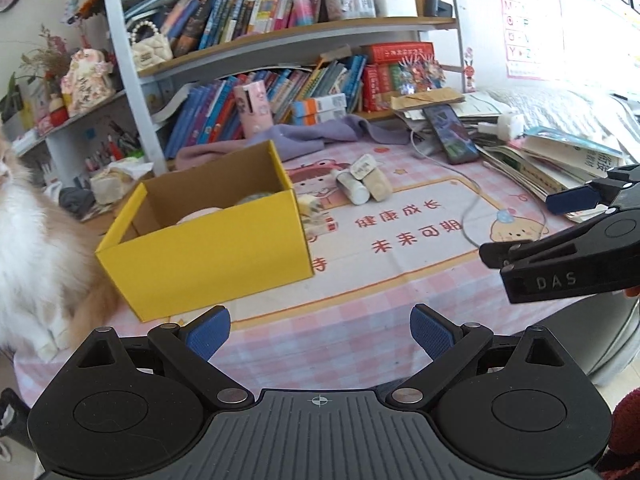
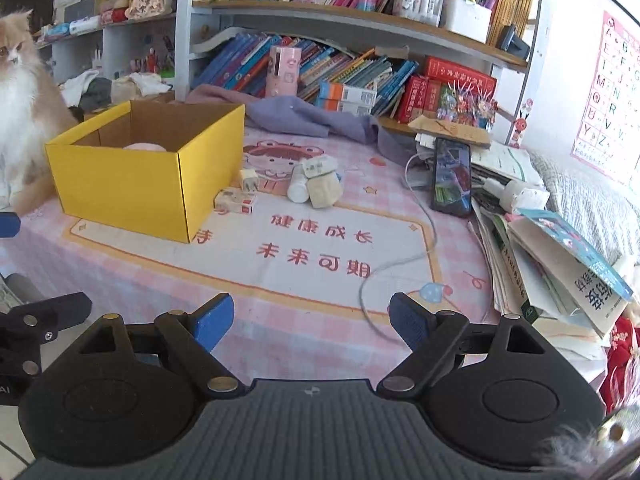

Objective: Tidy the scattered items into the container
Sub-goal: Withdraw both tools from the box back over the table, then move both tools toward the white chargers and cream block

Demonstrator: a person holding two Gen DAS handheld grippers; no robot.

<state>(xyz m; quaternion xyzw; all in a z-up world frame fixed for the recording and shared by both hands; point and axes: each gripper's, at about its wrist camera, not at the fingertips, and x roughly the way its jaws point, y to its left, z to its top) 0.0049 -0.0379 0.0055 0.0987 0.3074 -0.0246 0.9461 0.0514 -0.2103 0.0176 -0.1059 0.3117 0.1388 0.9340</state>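
While both grippers hang above the near edge of the pink checked tablecloth [image 2: 280,344], neither one holds anything. The left gripper [image 1: 320,334] has its blue pads spread wide over bare cloth, and the right gripper [image 2: 312,322] stands just as wide, with only cloth and a loop of grey cable [image 2: 400,272] showing between its fingers. From the left wrist view, the right gripper also enters at the right edge, off to the side of the scattered items.

An open yellow cardboard box [image 2: 132,184] sits on the left part of the cloth, with a pale pink rounded thing [image 2: 144,146] lying inside it. Just beside its right corner lie a small white plug-like block [image 2: 249,179] and a small red-and-white carton [image 2: 236,201]. A little farther right, a white bottle [image 2: 298,186] lies on its side, touching a beige packet [image 2: 323,191] with a small labelled box [image 2: 319,167] resting on top.

A smartphone [image 2: 452,176] leans against the stacked papers at the right. A fluffy orange-and-white cat [image 2: 20,112] sits by the box's left side.
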